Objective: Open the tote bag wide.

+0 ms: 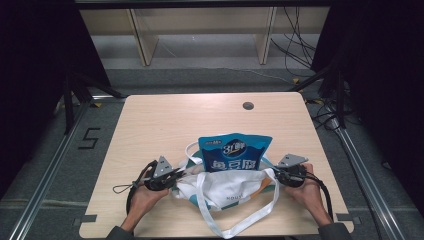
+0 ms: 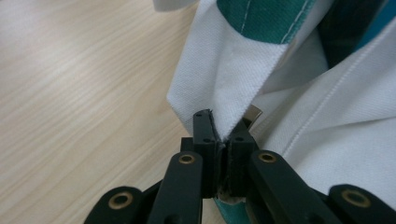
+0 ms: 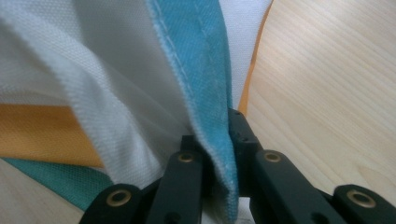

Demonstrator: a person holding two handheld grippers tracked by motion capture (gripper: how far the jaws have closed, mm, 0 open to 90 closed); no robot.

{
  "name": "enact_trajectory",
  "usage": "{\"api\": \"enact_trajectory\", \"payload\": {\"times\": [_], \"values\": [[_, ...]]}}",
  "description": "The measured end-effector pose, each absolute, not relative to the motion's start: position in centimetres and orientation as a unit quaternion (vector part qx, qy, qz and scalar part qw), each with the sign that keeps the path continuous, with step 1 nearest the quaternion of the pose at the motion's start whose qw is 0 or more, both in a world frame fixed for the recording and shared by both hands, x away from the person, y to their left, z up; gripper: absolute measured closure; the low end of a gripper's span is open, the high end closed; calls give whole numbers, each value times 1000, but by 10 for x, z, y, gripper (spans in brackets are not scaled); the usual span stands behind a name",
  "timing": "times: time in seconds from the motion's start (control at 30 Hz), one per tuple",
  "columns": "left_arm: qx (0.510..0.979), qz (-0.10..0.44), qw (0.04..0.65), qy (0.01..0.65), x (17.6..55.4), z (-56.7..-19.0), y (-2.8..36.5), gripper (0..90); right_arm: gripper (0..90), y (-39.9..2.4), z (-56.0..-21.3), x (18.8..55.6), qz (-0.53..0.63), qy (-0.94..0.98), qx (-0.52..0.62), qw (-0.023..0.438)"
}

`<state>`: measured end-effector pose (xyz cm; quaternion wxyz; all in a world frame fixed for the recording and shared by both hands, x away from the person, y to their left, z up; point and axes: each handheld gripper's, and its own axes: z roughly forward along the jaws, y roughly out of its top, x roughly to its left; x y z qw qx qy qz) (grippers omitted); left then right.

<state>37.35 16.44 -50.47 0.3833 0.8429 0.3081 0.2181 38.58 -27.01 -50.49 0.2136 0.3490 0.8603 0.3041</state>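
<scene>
A white tote (image 1: pixel 227 190) lies at the near middle of the table (image 1: pixel 150 125), its mouth facing away from the person. A blue snack bag (image 1: pixel 234 152) sticks halfway out of that mouth, label up. One white strap (image 1: pixel 240 222) loops toward the near edge. The left gripper (image 1: pixel 176 175) is clamped on the tote's left rim, its jaws pinching white cloth beside a green band (image 2: pixel 261 18). The right gripper (image 1: pixel 274 174) is clamped on the right rim, jaws closed on a teal hem (image 3: pixel 205 93). Both hands rest low on the table.
</scene>
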Motion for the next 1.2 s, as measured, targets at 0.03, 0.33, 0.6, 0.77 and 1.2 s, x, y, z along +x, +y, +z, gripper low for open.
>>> {"api": "enact_trajectory", "payload": {"times": [0.03,0.33,0.6,0.77,1.2], "values": [[845,223,376,307,373,-505,163,858,850,-271,-504,387,303,862,343,216],[844,222,377,310,379,-512,159,853,848,-270,-503,387,297,866,339,219],[827,218,377,356,378,-495,170,565,646,-278,-492,388,321,844,365,227],[811,219,396,372,374,-469,169,421,542,-287,-467,377,371,802,392,257],[803,236,432,336,376,-418,145,377,497,-270,-405,343,465,796,325,210]]}}
